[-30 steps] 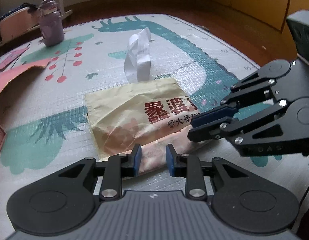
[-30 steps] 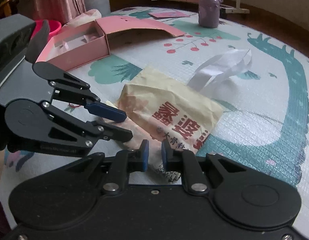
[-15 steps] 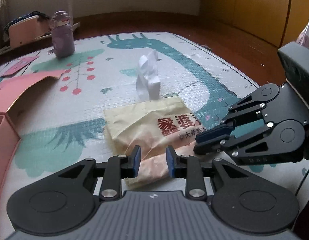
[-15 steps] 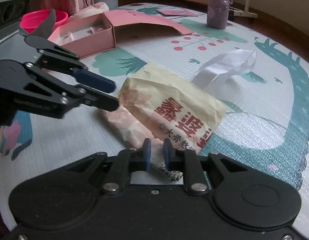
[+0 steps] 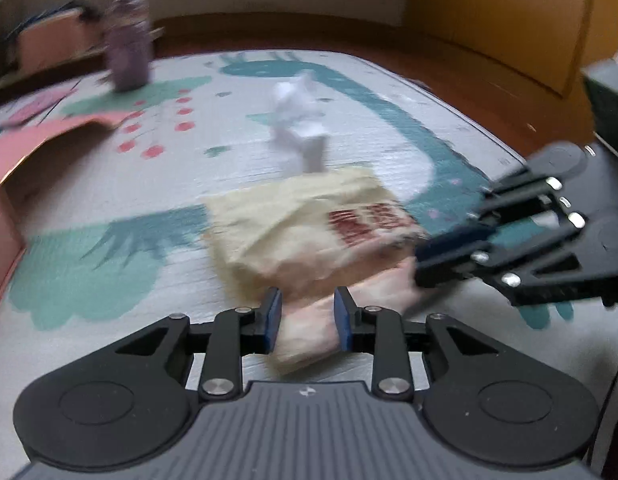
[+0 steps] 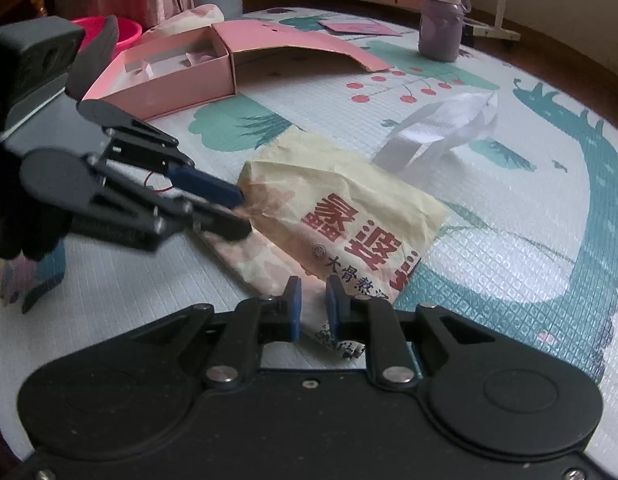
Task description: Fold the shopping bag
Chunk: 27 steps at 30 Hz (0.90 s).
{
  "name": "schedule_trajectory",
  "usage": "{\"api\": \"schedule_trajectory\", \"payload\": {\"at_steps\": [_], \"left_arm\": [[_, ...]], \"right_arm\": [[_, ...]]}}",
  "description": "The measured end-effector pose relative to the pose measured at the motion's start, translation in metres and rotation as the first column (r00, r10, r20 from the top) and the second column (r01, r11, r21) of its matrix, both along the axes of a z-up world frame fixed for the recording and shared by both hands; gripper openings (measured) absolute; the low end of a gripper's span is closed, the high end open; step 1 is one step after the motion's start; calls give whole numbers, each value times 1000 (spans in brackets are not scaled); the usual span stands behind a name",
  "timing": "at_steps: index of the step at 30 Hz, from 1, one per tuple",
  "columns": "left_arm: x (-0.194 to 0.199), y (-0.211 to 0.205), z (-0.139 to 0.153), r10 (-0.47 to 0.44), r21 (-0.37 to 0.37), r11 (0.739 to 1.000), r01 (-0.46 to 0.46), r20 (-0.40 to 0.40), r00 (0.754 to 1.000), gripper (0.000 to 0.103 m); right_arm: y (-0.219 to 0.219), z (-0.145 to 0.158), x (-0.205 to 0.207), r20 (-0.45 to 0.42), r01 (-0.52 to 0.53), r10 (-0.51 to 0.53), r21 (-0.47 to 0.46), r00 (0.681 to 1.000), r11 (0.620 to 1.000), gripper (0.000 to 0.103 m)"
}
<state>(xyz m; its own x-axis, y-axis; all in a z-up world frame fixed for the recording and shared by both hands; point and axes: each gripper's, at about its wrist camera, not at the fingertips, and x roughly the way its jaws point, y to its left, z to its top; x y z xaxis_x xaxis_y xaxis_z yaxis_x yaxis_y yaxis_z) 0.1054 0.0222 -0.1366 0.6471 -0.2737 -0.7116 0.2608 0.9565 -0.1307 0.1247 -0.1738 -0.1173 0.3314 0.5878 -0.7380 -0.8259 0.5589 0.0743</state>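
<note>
Your left gripper (image 5: 305, 318) has slid sideways along the shopping bag (image 6: 341, 216) mid play mat (image 6: 529, 240), jaws part-open astride its near edge; right gripper (image 6: 312, 306), nearly closed, pins the other corner, so the fold is underway.

Left gripper (image 5: 305, 318) pitched downward, fingers (image 5: 271, 319) held slightly apart. Right gripper (image 6: 312, 308) likewise angled down, fingers (image 6: 294, 307) set narrower. Both are seen converging from opposite sides, tips near each other.
</note>
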Motion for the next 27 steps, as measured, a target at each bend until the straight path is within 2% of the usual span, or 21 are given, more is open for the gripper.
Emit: {"api": "schedule_trajectory", "payload": {"at_steps": [5, 7, 9, 12, 14, 16, 17, 19, 20, 22, 24, 25, 27], "left_arm": [[2, 1, 8, -12, 34, 999, 14, -51, 999, 28], [0, 5, 17, -21, 78, 997, 26, -69, 997, 29], [-9, 2, 25, -48, 143, 988, 52, -28, 998, 29], [-32, -12, 36, -191, 257, 952, 165, 78, 979, 29], [-43, -24, 33, -288, 359, 904, 232, 111, 951, 29], [-55, -38, 22, -416, 483, 815, 320, 104, 903, 29], [-59, -41, 18, -450, 514, 786, 343, 96, 888, 29], [-68, -50, 5, -541, 616, 681, 397, 57, 839, 29], [-69, -52, 1, -557, 638, 656, 404, 47, 829, 29], [-74, -58, -5, -618, 712, 568, 413, 37, 786, 29], [-78, -63, -8, -652, 751, 509, 421, 16, 758, 29], [-79, -65, -9, -672, 773, 469, 426, -1, 741, 29], [-80, -68, -12, -695, 798, 423, 429, -18, 719, 29]], "right_arm": [[1, 1, -1, 11, -15, 15, -11, 1000, 1000, 15], [1, 1, -1, 15, -20, 20, -14, 1000, 1000, 15], [1, 1, -1, 16, -22, 22, -18, 1000, 1000, 15], [1, 1, 0, 13, -28, 28, -18, 1000, 999, 15], [0, 1, 2, 2, -32, 32, -10, 999, 999, 15], [-1, 1, 4, -5, -38, 38, -5, 999, 999, 15], [-1, 1, 5, -10, -39, 39, -1, 999, 999, 15], [-3, 1, 7, -22, -43, 43, 8, 999, 999, 15], [-3, 1, 7, -27, -45, 45, 12, 999, 999, 15], [-4, 0, 9, -35, -50, 50, 17, 998, 999, 15], [-5, 0, 13, -52, -59, 60, 26, 997, 998, 15], [-5, 0, 13, -55, -61, 63, 27, 997, 998, 15], [-5, 0, 14, -60, -71, 73, 29, 996, 997, 15]]}}
